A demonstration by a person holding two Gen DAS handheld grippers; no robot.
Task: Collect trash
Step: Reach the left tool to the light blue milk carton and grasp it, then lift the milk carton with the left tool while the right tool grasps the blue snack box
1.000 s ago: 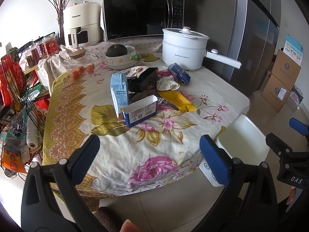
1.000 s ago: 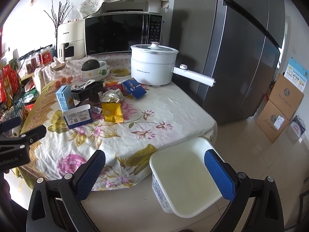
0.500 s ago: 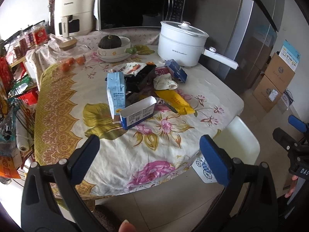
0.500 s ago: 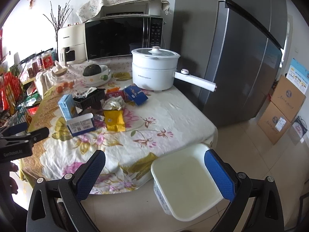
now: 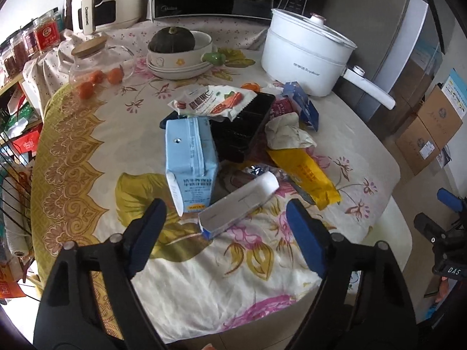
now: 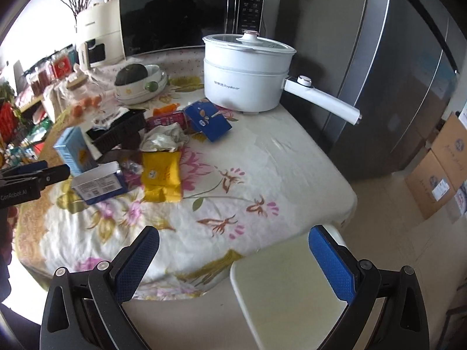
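Trash lies in a heap on the flowered tablecloth (image 5: pixel 204 268): an upright light-blue carton (image 5: pixel 189 160), a small blue-and-white box (image 5: pixel 236 204) on its side, a yellow packet (image 5: pixel 303 172), crumpled paper (image 5: pixel 287 134), a black tray (image 5: pixel 242 128), a snack wrapper (image 5: pixel 213 102) and a dark blue box (image 5: pixel 302 106). My left gripper (image 5: pixel 226 230) hovers at the small box. Its jaws are closing, the box's near end lies between the fingertips, and the pads do not touch it. My right gripper (image 6: pixel 235 259) stands open and empty over the table's corner, above a white bin (image 6: pixel 292 291).
A white electric pot (image 5: pixel 306 55) with a long handle stands at the back right, and a bowl with a dark squash (image 5: pixel 178 49) and a glass jar (image 5: pixel 99 67) at the back left. Behind are a microwave (image 6: pixel 186 17) and a fridge (image 6: pixel 394 73). Cardboard boxes (image 6: pixel 437 169) sit on the floor.
Both grippers have moved in toward the table, so the trash looks larger and nearer. The left jaws have narrowed around the small box. The right jaws stay wide.
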